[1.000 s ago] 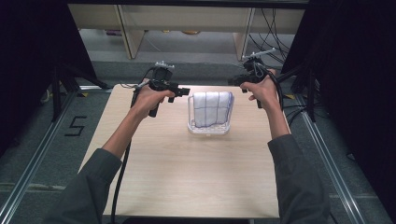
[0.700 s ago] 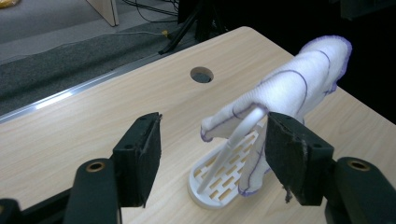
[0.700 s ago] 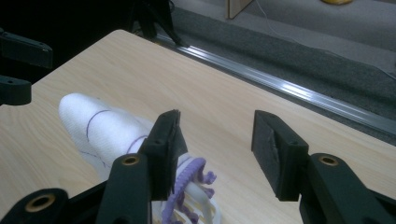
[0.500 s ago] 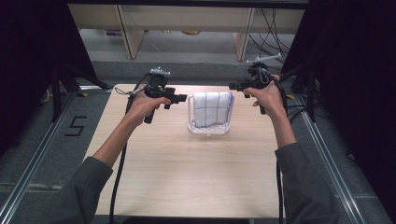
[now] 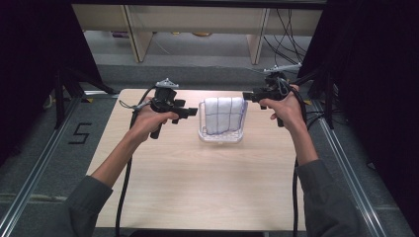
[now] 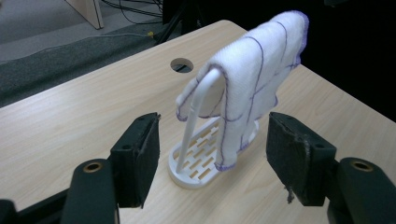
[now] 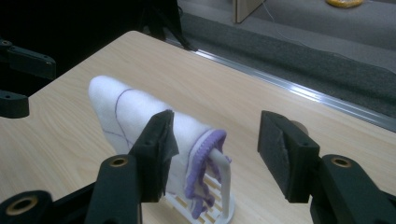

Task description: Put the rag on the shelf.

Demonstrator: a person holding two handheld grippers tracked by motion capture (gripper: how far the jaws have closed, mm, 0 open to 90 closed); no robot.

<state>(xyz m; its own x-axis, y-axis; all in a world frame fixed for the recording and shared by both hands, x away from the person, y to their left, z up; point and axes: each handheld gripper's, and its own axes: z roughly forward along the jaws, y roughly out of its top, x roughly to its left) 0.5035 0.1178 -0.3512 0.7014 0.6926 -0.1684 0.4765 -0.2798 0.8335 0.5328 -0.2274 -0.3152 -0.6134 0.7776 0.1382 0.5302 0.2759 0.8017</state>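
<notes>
A white cloth [image 5: 223, 114] with purple grid lines hangs over a white slotted plastic rack [image 5: 221, 138] at the table's far middle. My left gripper [image 5: 193, 112] is level at the rack's left, pointing at it. In the left gripper view its jaws [image 6: 215, 154] stand open, framing the cloth [image 6: 252, 79] and rack [image 6: 196, 163] without touching; they have just been opening. My right gripper [image 5: 245, 96] is at the rack's right end. Its jaws [image 7: 215, 149] are open and have just been opening, with the cloth's purple hem [image 7: 201, 158] and the rack's hoop [image 7: 224, 186] beyond them.
The rack stands on a light wooden table [image 5: 207, 187] with a round cable hole [image 6: 181, 65] near its far edge. Black curtains flank both sides. Cables trail from each gripper along the forearms. The left gripper's jaws [image 7: 18, 79] show at the left of the right gripper view.
Both grippers have shifted a little toward the near side and slightly down beside the rack. The cloth and rack have not moved.
</notes>
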